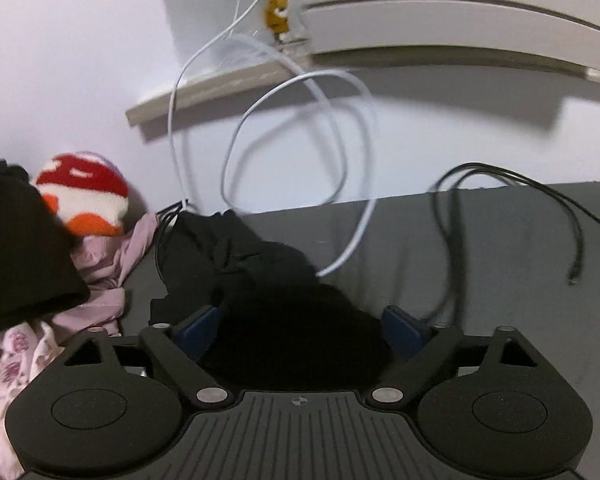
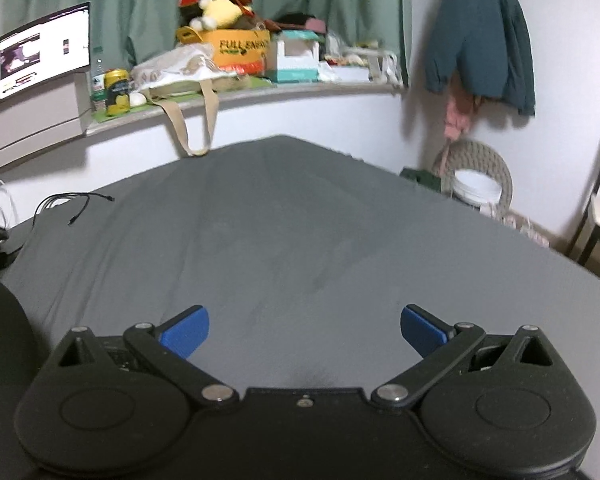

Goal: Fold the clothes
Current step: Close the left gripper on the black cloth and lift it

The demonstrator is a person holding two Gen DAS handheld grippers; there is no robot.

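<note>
Black crumpled garment (image 1: 260,280) of soft dark fabric lies on the grey bed sheet (image 1: 480,248), running from the 11 o'clock side of the left wrist view down into the gap between the blue pads of the left gripper (image 1: 300,330). Its jaws stand wide apart, with a dark bunch of that cloth filling the space between them; whether the pads press on it cannot be told. At 9 o'clock a second black folded cloth (image 1: 16,260) sits on top of a pale pink crumpled garment (image 1: 108,276), and a pink printed fabric (image 1: 12,364) lies lower, toward 8 o'clock. Just behind the pink garment a red, white and orange plush toy (image 1: 84,196) leans at the wall. A white looped cable (image 1: 296,136) hangs from a pale wall shelf (image 1: 220,84) at 12 o'clock, its end reaching the sheet near the black garment. A thin black cable (image 1: 512,208) lies on the sheet at 2 o'clock.

In the right wrist view the right gripper (image 2: 304,330) hovers over bare grey sheet, jaws spread wide and holding nothing. A teal jacket (image 2: 484,32) hangs on the wall at 1 o'clock, and an orange cardboard box (image 2: 240,50) stands on a ledge at 12 o'clock.
</note>
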